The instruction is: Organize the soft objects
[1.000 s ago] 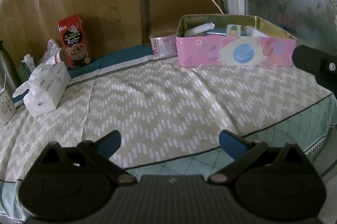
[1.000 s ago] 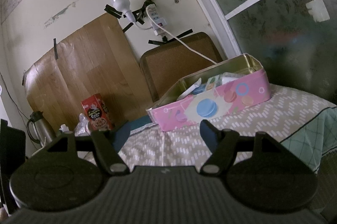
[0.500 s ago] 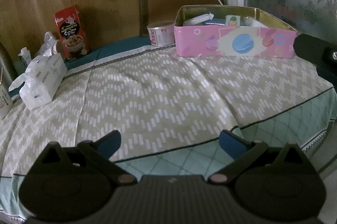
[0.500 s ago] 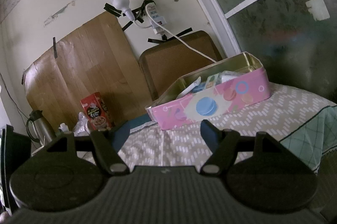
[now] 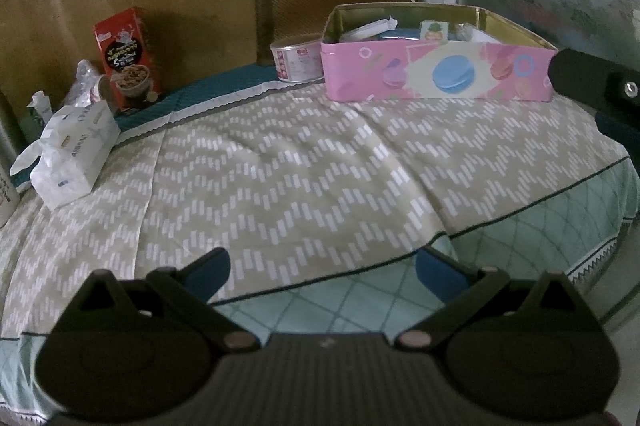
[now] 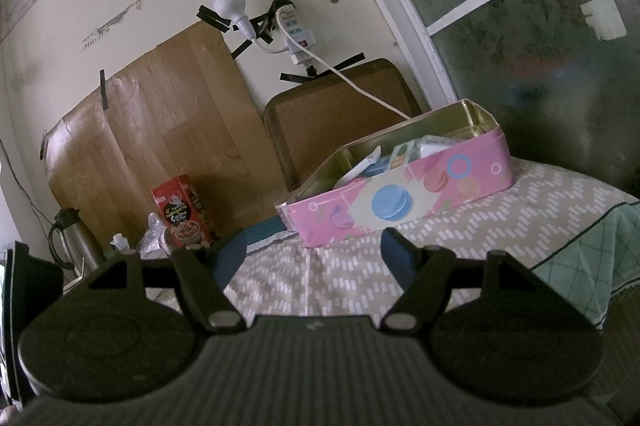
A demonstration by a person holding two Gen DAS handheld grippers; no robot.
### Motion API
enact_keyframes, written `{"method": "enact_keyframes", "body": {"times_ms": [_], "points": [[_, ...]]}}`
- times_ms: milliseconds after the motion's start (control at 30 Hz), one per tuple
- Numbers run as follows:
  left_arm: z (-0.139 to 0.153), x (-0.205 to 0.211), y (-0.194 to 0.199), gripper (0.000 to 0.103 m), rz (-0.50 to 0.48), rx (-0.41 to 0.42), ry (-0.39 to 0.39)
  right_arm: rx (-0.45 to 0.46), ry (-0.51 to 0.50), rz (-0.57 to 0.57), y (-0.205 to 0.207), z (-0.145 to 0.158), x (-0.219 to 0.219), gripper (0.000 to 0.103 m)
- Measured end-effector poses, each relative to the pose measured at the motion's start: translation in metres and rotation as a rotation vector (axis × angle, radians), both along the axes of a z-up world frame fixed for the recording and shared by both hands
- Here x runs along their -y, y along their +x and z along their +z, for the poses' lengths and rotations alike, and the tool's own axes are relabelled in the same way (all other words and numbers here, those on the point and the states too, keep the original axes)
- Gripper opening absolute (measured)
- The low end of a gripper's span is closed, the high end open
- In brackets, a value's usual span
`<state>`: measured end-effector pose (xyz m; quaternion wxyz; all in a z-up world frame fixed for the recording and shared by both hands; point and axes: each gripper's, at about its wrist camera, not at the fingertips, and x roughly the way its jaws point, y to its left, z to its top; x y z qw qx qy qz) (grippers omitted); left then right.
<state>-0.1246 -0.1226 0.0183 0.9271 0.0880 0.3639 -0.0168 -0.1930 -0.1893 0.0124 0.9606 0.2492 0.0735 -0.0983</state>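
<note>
A pink tin with macaron pictures stands open at the far right of the table, with several soft packets inside. It also shows in the right wrist view. My left gripper is open and empty, low over the table's near edge. My right gripper is open and empty, in front of the tin and apart from it. Part of the right gripper's body shows at the right edge of the left wrist view.
A white tissue pack lies at the left. A red cereal box and a round tin stand at the back. A metal kettle is at far left. The patterned tablecloth covers the table.
My left gripper has pulled back and down, so the table edge now lies under its fingers. The right gripper has barely shifted. Both stay open.
</note>
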Motion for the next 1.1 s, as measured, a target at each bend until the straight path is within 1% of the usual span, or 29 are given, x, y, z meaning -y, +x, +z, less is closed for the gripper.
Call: {"method": "enact_keyframes", "body": {"times_ms": [1100], "points": [[-0.0035,0.0024,-0.0029,0.103,-0.011,-0.004,0.007,-0.01,0.0,-0.005,-0.0005,-0.0002,0.0,0.076]]}}
